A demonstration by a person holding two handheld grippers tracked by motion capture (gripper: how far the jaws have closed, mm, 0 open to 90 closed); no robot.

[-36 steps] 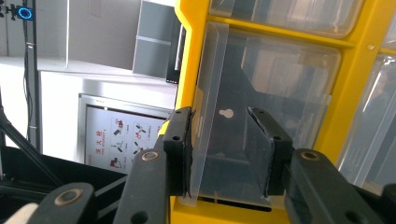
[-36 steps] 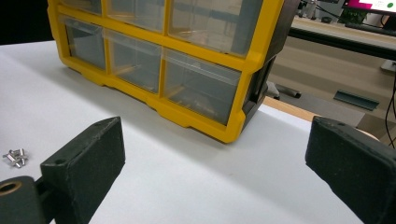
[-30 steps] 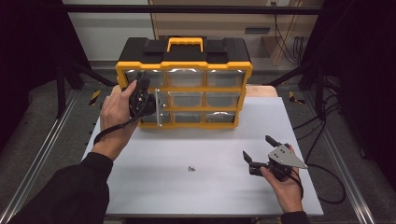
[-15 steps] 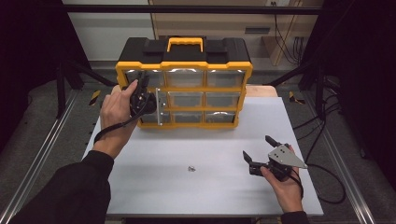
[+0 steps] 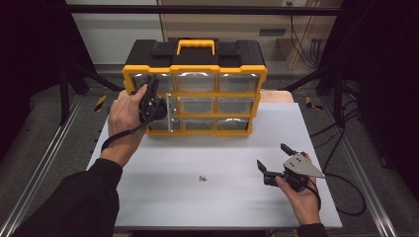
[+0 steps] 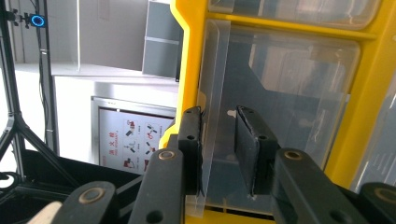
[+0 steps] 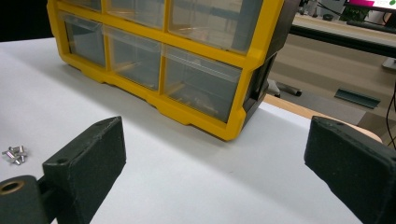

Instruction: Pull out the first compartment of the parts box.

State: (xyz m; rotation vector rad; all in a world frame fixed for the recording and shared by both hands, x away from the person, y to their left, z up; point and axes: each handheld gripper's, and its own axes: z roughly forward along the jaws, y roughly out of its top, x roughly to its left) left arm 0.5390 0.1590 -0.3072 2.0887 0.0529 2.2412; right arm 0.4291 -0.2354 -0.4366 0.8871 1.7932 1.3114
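**Clear drawer between the left jaws, right hand idle**

High view. A yellow-framed parts cabinet (image 5: 195,69) stands at the far edge of the white table (image 5: 222,207). The left gripper (image 5: 157,104) is up against the left column, middle row, where the clear drawer (image 5: 170,113) shows as a pale upright strip out in front of the frame. The right gripper (image 5: 272,155) sits low on the near right, well apart from the cabinet. A small heap of screws (image 5: 201,177) lies mid-table between the hands.

Left gripper view. The left gripper (image 6: 219,116) straddles the front plate of the clear drawer (image 6: 212,70), just beside the yellow frame (image 6: 187,46). Its jaws have just been closing with that plate between them. One pad lies flat on the plastic; a dark gap seems to remain at the other, so I cannot tell whether it is clamped.

Drawer is thin see-through plastic, glossy, square-edged, and looks empty. Judgement:
- light
- stiff but brittle, so it may crack under a hard squeeze
- slick on the pads
- best held low on the front plate, pulled straight so it does not jam

Right gripper view. The right gripper (image 7: 215,123) has its jaws spread wide, holding nothing. It faces the cabinet's corner (image 7: 247,60) across bare table (image 7: 187,177), screws (image 7: 14,154) off to one side.
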